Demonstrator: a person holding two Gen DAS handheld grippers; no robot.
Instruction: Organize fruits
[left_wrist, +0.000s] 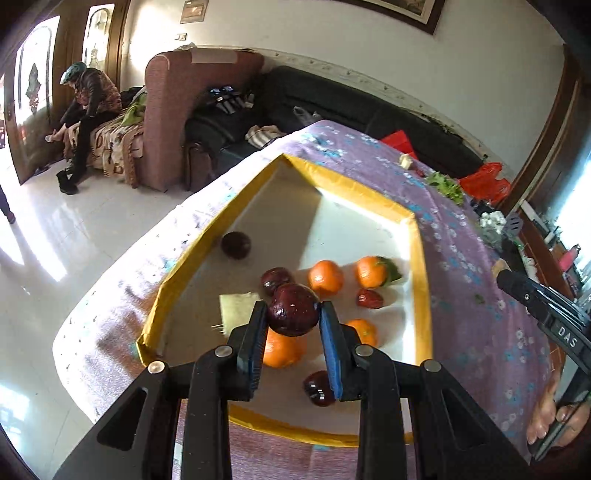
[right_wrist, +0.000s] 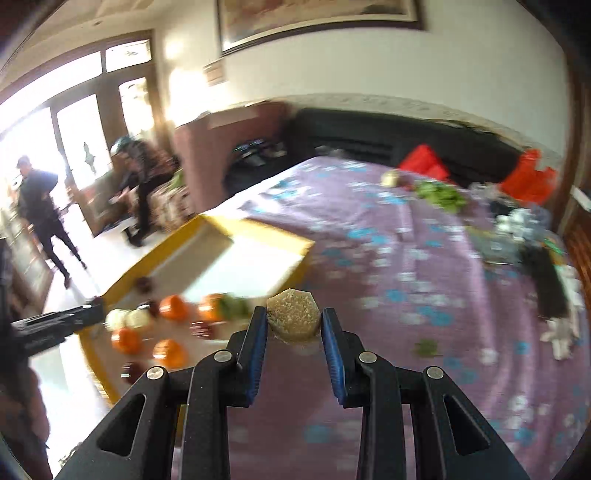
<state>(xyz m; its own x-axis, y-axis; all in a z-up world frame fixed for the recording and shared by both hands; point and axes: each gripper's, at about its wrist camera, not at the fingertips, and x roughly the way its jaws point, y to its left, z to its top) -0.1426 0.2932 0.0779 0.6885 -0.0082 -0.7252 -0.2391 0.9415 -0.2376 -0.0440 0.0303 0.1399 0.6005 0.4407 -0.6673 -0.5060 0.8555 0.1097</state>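
My left gripper (left_wrist: 293, 314) is shut on a dark red apple (left_wrist: 293, 309) and holds it above a white tray with a yellow rim (left_wrist: 421, 266). In the tray lie several oranges (left_wrist: 325, 277) and several dark red fruits (left_wrist: 236, 244), one of them (left_wrist: 320, 387) under my fingers. My right gripper (right_wrist: 294, 325) is shut on a beige hexagonal block (right_wrist: 293, 314) above the purple cloth, right of the tray (right_wrist: 258, 225). The right wrist view is blurred. The right gripper also shows at the right edge of the left wrist view (left_wrist: 546, 314).
The table has a purple flowered cloth (right_wrist: 388, 258). Leafy greens (right_wrist: 441, 195), red bags (right_wrist: 528, 181) and small clutter lie at its far right. A tan piece (left_wrist: 240, 306) lies in the tray. A sofa and two people are beyond the table.
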